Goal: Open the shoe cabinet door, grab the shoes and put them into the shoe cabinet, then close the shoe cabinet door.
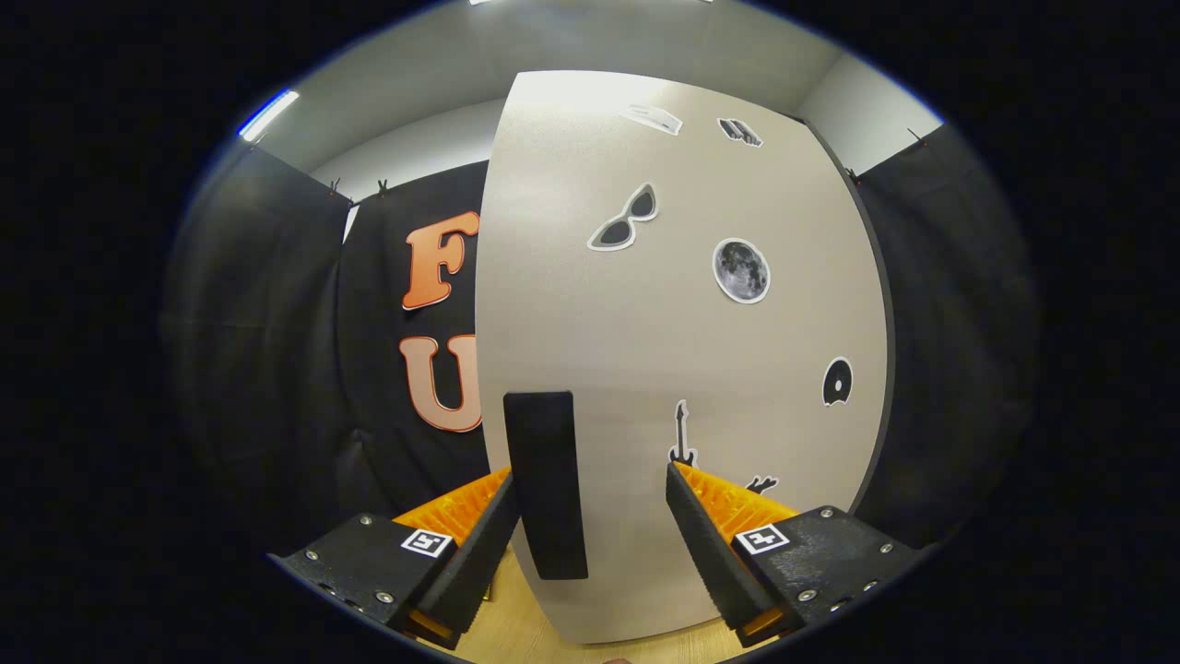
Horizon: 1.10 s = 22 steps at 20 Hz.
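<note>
A pale shoe cabinet door stands close ahead of the gripper; its dark upright handle sits between the wide-spread fingers, nearer the left one; rigid, likely light-swinging; grip the handle mid-length.

Cabinet door stickers near the fingers partly hidden, too small

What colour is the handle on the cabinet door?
Black, on the beige sticker-covered cabinet door; the upright rectangular handle shows clearly in the gripper view.
</note>
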Tool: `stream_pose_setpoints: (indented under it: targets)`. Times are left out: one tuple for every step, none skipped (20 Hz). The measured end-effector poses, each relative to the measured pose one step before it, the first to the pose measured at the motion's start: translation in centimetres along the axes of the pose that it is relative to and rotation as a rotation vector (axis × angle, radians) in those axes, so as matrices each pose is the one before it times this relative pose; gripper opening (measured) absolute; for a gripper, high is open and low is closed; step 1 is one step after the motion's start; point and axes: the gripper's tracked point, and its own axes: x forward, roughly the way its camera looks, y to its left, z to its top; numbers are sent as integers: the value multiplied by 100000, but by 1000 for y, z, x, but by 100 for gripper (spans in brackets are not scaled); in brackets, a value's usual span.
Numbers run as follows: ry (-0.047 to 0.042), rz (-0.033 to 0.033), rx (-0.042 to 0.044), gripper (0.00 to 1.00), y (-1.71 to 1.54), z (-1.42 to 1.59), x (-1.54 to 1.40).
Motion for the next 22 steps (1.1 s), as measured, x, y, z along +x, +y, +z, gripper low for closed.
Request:
stream_pose_setpoints:
  targets:
    - [-57, 449, 371, 96, 205, 24, 56]
    - [-388, -25, 142, 96, 140, 64, -41]
    - [-180, 137, -151, 96, 106, 88, -67]
    - [-114, -37, -372, 96, 61, 106, -308]
    - [-263, 30, -484, 96, -44, 194, -503]
    - [-250, -246, -380, 96, -22, 250, -383]
    - [-623, -406, -395, 96, -45, 425, -663]
    - [-722, -490, -447, 96, -168, 468, -679]
    - [-342, -730, -493, 96, -233, 327, -827]
    - [-7, -597, -431, 96, -336, 232, -746]
    - [113, -598, -147, 96, -376, 152, -779]
    - [134, -430, 179, 96, -397, 235, -841]
    - [-43, -440, 522, 96, -389, 357, -1064]
    - [241, -673, 325, 96, -466, 207, -908]
    - [513, -577, 110, 96, -467, 13, -1025]
    - [294, -298, 296, 96, -362, 123, -924]
    - [207, -8, -28, 96, -255, 132, -1056]
    - [163, -495, -347, 96, -333, 113, -925]
    - [292, -15, -405, 96, -238, 41, -1051]
    - [604, 150, -408, 96, -194, -34, -1004]
    - [638, 221, 11, 96, -261, -75, -1084]
    - [280, 248, 154, 96, -204, 134, -1083]
